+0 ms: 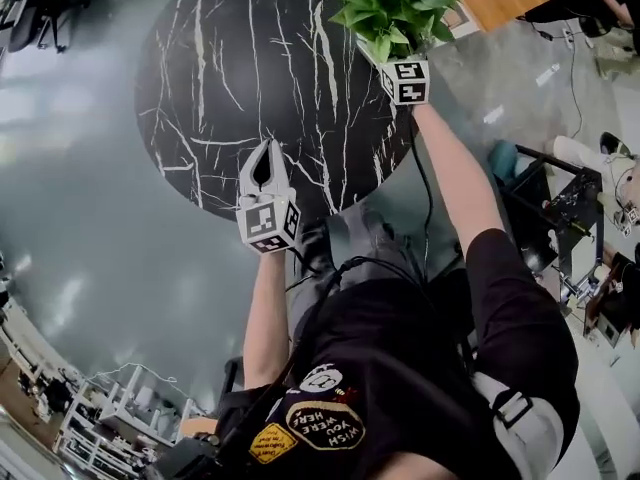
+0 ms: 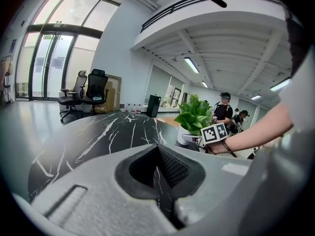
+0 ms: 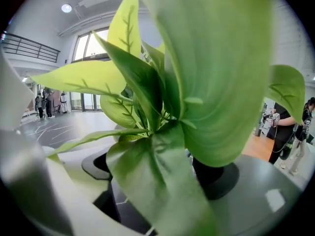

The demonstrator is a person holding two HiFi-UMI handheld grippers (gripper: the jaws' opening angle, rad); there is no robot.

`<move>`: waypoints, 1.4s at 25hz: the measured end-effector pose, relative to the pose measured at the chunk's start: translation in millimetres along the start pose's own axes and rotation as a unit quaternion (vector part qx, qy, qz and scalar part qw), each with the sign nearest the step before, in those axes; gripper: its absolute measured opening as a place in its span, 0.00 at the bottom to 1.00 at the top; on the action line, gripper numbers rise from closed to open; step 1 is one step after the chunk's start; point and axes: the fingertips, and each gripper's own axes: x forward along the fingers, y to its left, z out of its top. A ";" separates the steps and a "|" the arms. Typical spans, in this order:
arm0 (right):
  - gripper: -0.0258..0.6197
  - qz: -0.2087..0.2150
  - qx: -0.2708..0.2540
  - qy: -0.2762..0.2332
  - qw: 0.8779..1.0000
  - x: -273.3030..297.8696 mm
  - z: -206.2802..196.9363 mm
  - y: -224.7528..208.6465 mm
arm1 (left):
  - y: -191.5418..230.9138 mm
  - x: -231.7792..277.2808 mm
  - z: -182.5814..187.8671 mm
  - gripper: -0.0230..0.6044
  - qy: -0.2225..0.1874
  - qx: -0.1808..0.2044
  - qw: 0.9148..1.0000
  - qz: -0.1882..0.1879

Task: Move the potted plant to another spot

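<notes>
Two arms out: right hand-held gripper (image 1: 384, 58), arm stretched straight, clamps the potted plant (image 1: 395, 3) at the edge of the counter (image 1: 250, 68); left hand-held gripper (image 1: 268, 146) pressed together over its near rim

Head view: daylight, even, moderately bright. Glossy floor (image 1: 80, 218) left of bench (image 1: 250, 88) carries pale smeared reflections. Bench top dark, little glare. Strong barrel distortion toward edges.

Left gripper view: windows (image 2: 49, 58) beyond bench blown out. Ceiling strip lights (image 2: 191, 65) lit above bench far side. Black vignette at corners. Near foreground soft.

Right gripper view: potted plant (image 3: 216, 82) over bench, close to lens, out of focus. Leaves backlit, translucent.
</notes>
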 end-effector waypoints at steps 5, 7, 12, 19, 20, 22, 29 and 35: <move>0.77 -0.003 0.023 -0.007 1.000 -4.3 -1.5 -22.6 | 3.7 -4.3 0.1 0.04 0.006 0.007 1.000 0.002; 0.81 0.006 0.051 -0.015 0.999 -11.6 -0.8 -20.7 | 7.1 -6.0 2.3 0.04 0.006 0.007 1.000 0.002; 0.73 -0.026 0.088 0.003 0.996 -66.9 -22.3 -4.0 | 11.5 -14.3 4.6 0.04 0.008 0.004 1.000 -0.003; 0.04 -0.018 0.086 -0.021 0.996 -230.3 67.9 80.8 | -73.9 -39.5 73.1 0.04 -0.024 0.021 0.995 -0.092; 0.04 -0.014 0.078 -0.036 0.996 -245.7 86.6 89.0 | -86.8 -41.5 87.0 0.04 -0.035 0.028 0.994 -0.103; 0.04 -0.014 0.078 -0.057 0.995 -272.4 111.9 99.1 | -109.1 -49.8 107.0 0.04 -0.049 0.041 0.991 -0.121; 0.04 -0.022 0.117 -0.114 0.986 -334.6 174.8 111.1 | -159.7 -81.5 148.3 0.04 -0.096 0.104 0.978 -0.153; 0.04 -0.021 0.102 -0.119 0.988 -354.9 181.7 126.0 | -172.8 -100.8 153.2 0.04 -0.105 0.114 0.974 -0.165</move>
